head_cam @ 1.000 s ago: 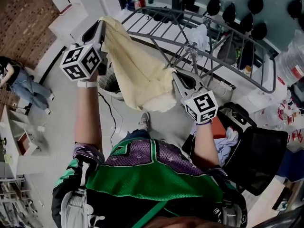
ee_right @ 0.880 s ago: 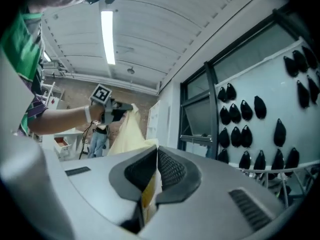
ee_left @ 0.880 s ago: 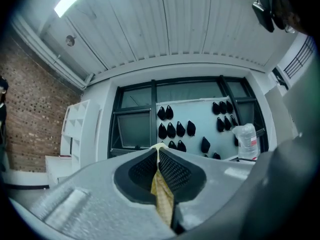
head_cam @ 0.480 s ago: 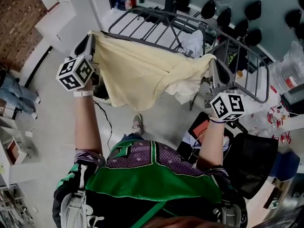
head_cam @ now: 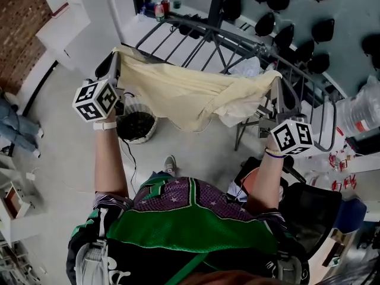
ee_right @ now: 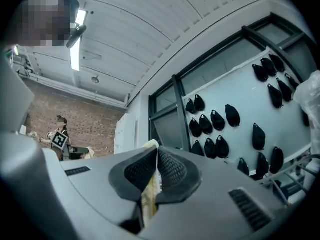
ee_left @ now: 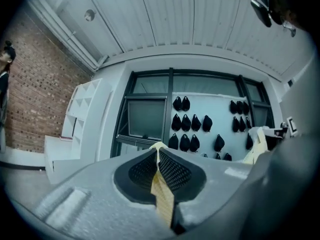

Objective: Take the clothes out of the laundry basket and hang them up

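Left arm reaches straight out, the left gripper (head_cam: 115, 57) pointing level, jaws pinched tight on one corner of the pale yellow cloth (head_cam: 190, 94). The cloth stretches across between both hands, sagging in the middle, at the near side of the drying rack (head_cam: 196, 37), above the basket (head_cam: 136, 126) on the floor. Right arm extends too, the right gripper (head_cam: 277, 83) tipped slightly up, jaws clamped on the other corner.

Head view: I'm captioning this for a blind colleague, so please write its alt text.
Seen from above, a person holds a pale yellow cloth stretched between the left gripper and the right gripper, each shut on an edge of it, by a metal drying rack. A round basket stands on the floor below.
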Motion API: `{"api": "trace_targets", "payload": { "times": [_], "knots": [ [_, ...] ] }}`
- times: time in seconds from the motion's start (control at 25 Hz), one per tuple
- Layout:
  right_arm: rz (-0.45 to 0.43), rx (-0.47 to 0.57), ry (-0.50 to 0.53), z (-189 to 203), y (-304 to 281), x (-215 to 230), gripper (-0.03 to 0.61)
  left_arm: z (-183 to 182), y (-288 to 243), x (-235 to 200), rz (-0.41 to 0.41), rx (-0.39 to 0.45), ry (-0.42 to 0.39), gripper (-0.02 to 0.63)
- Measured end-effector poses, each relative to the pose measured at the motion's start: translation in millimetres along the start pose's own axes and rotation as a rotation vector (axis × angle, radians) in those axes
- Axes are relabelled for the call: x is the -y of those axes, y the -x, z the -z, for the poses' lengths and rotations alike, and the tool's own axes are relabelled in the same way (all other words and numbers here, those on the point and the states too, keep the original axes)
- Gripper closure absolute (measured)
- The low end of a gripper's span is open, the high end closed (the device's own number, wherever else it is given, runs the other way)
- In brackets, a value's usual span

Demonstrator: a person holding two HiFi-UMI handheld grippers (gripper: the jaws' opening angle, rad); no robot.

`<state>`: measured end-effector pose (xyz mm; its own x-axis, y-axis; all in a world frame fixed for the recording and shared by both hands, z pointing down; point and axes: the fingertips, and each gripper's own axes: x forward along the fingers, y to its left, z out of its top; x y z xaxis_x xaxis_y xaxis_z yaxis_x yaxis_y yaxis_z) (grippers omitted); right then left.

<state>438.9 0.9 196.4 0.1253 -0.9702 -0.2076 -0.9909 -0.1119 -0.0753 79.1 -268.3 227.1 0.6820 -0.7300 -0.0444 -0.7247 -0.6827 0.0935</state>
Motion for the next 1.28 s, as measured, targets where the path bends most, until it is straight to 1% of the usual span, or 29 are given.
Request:
{"api": "trace_targets", "payload": {
  "times": [0.12, 0.24, 0.36, 0.52, 0.68, 0.84, 1.0, 1.12, 1.28],
  "knots": [
    [-0.016, -0.008, 0.005, 2, -37, -17, 0.574, 0, -26, -15, 0.038, -0.02, -0.022, 0.591],
    [-0.01, -0.002, 0.006, 1, -72, -28, 0.574, 4, -51, -37, 0.065, -0.029, -0.014, 0.591],
    [0.017, 0.002, 0.007, -1, -99, -31, 0.574, 10, -73, -61, 0.081, -0.029, 0.001, 0.591],
    [0.057, -0.004, 0.029, -4, -124, -32, 0.574, 13, -96, -93, 0.079, -0.023, 0.008, 0.591],
    [0.078, -0.019, 0.055, -3, -141, -28, 0.574, 16, -114, -110, 0.074, -0.011, 0.031, 0.591],
    [0.09, -0.021, 0.066, -2, -155, -18, 0.574, 18, -129, -111, 0.078, -0.012, 0.026, 0.591],
    [0.096, -0.005, 0.069, -4, -172, -1, 0.574, 16, -150, -113, 0.064, -0.01, 0.007, 0.591],
    [0.1, 0.021, 0.059, -4, -184, 18, 0.574, 14, -166, -115, 0.041, -0.004, -0.009, 0.591],
    [0.107, 0.056, 0.044, -7, -200, 57, 0.574, 10, -199, -106, 0.023, 0.002, -0.042, 0.591]
  ]
}}
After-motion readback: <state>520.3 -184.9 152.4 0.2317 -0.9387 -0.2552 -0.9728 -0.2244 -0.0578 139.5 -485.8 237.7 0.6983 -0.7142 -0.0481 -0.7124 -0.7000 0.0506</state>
